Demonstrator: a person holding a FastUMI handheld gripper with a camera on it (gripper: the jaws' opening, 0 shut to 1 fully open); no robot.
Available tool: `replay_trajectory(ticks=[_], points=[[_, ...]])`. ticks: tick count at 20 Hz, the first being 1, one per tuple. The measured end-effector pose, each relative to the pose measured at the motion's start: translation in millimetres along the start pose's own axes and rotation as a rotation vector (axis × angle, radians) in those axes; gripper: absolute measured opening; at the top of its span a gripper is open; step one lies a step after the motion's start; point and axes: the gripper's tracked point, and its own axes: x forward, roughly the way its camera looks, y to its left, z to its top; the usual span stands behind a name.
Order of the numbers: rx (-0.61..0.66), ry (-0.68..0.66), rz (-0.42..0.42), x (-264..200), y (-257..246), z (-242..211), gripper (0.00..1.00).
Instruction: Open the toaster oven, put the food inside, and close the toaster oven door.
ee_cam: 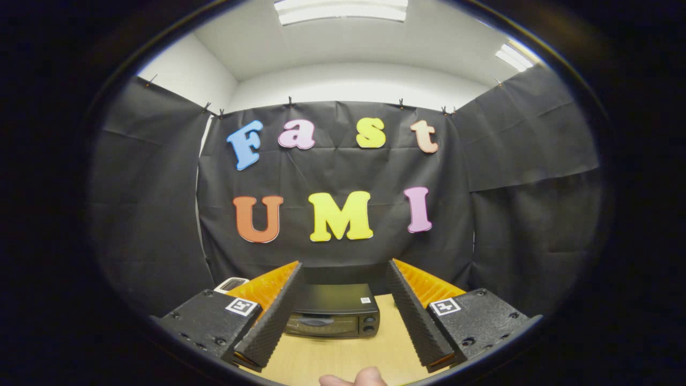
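Fingertip of mine, nearest, at six o'clock on tabletop. Claw: spread wide, empty. Toaster oven: dead ahead at twelve o'clock between the fingers, door shut, long axis crosswise.

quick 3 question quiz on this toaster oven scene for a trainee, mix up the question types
1. True or false: the toaster oven door is shut.
2. The gripper fingers are: A) shut on the door handle, B) open and holding nothing, C) shut on food.
3. Fill in: the oven stands on the wooden ____, beyond the fingers.

Key
1. True; the door sits flush against the front.
2. B; the fingers stand wide apart, with the oven seen through the gap.
3. table
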Motion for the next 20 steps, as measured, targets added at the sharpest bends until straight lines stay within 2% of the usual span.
replay_trajectory(ticks=[11,20], points=[[-0.001,0.053,-0.011,6.6,2.0,-12.0,1.0],[0.004,0.197,-0.008,48.5,21.8,-66.0,1.0]])
